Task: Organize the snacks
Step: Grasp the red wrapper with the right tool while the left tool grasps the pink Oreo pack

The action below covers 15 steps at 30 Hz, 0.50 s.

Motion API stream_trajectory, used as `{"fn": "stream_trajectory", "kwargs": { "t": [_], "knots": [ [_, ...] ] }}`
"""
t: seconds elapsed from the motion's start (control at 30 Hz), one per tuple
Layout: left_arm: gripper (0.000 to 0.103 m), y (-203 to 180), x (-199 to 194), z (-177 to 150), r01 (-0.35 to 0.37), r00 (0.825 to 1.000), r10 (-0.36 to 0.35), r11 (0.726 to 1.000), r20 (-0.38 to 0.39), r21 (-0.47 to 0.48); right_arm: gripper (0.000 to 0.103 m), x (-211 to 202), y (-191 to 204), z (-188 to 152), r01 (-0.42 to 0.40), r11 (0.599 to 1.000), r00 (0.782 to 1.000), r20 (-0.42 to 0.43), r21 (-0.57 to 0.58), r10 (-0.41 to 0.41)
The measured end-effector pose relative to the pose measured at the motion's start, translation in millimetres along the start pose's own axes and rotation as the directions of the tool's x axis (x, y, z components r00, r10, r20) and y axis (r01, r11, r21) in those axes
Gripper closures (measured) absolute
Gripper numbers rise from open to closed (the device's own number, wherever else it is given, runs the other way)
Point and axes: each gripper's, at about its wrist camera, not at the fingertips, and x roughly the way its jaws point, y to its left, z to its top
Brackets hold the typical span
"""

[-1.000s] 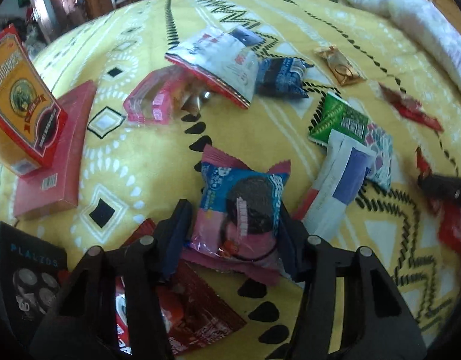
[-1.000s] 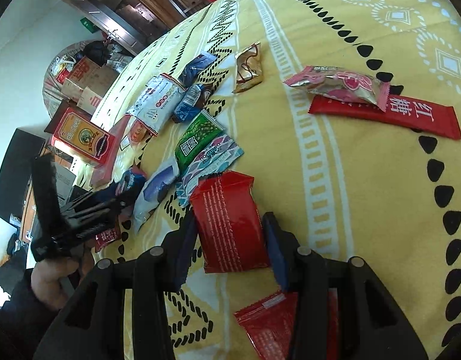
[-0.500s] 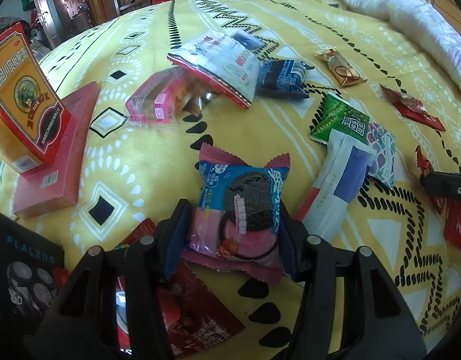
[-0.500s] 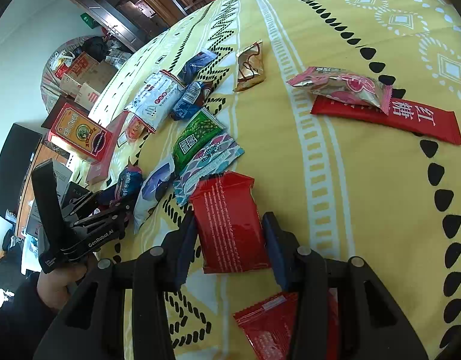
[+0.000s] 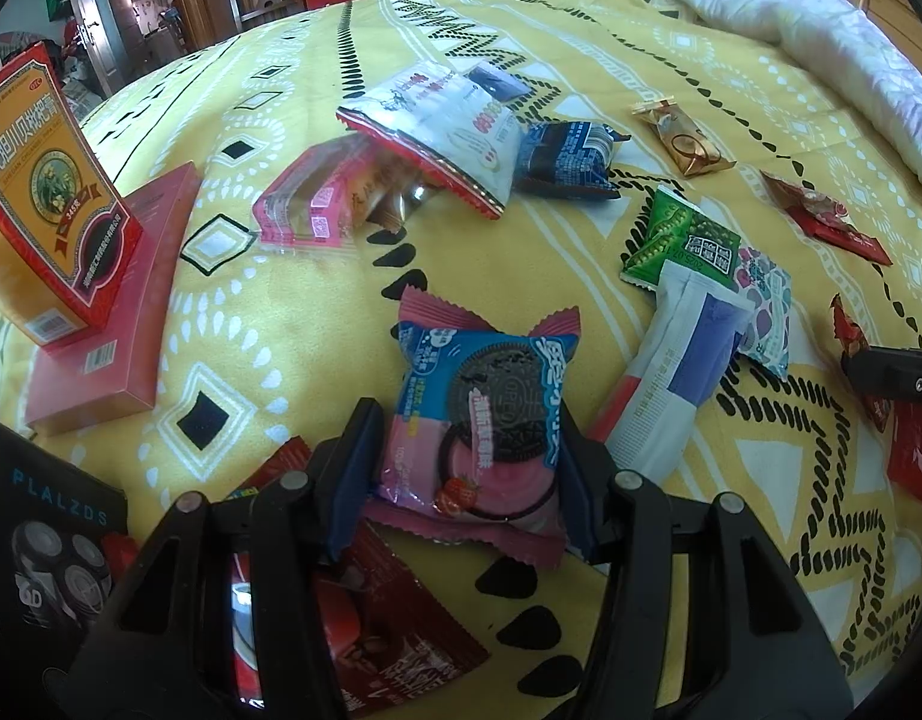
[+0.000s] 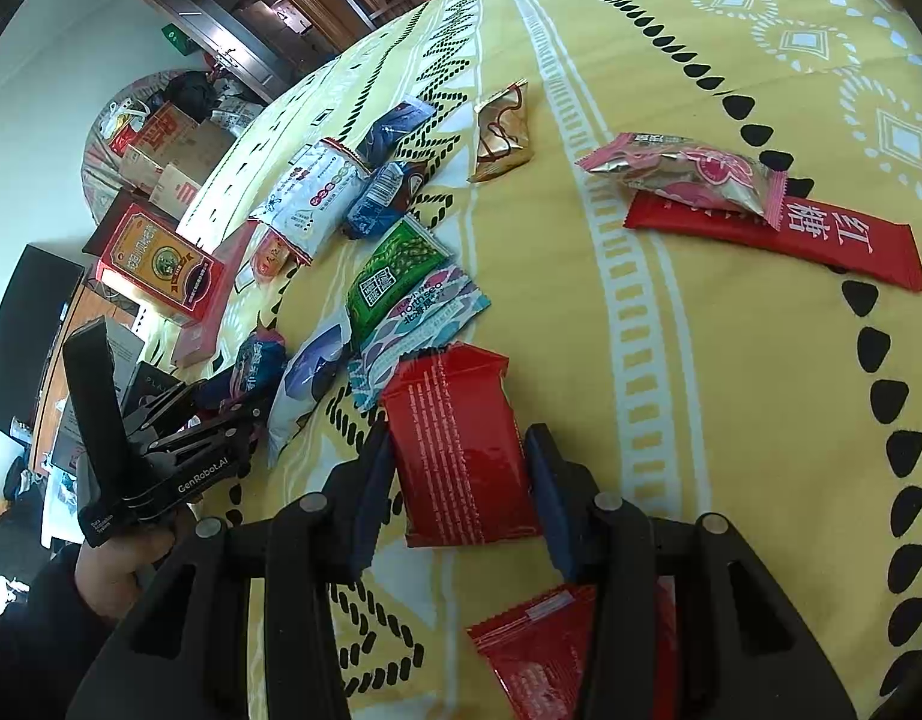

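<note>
meanwhile your left tool (image 5: 470,450) clasps the light, crinkly cookie packet (image 5: 482,414) by its sides; your right tool (image 6: 461,480) clasps the slick red packet (image 6: 461,450) on the bed (image 6: 731,390); squeeze gently.

Left black two-finger gripper (image 5: 470,456): jaws clamped on a packet. Right black two-finger gripper (image 6: 461,480): jaws gripping one too. Bare hand (image 6: 116,564) holds left handle.
</note>
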Motion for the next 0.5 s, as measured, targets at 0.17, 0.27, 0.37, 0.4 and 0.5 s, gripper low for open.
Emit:
{"fn": "stream_trajectory", "kwargs": {
  "t": [0.17,0.27,0.37,0.4,0.5],
  "knots": [
    [0.049,-0.2,-1.2,-0.9,-0.005,1.0,0.005,1.0,-0.004,0.006,0.054,0.6,-0.1,-0.6,0.001,1.0,1.0,0.002,-0.001,-0.001],
    [0.049,-0.1,-3.0,-2.7,-0.006,1.0,0.006,1.0,-0.004,0.014,0.054,2.7,0.6,-1.6,0.007,1.0,1.0,-0.001,-0.004,-0.007],
    [0.047,0.0,-2.1,-3.5,-0.009,1.0,0.009,1.0,0.007,0.012,0.053,3.2,0.9,-1.4,0.008,1.0,1.0,-0.005,-0.007,-0.008],
    [0.045,-0.2,-2.0,-4.3,-0.014,1.0,0.014,1.0,0.015,0.009,0.053,3.8,0.9,-1.2,0.008,1.0,1.0,-0.008,-0.007,-0.008],
    [0.002,0.6,3.4,-4.0,-0.064,0.998,0.064,0.998,0.009,-0.014,0.049,3.6,0.7,-1.8,0.006,1.0,1.0,-0.006,0.0,-0.006]
  ]
}}
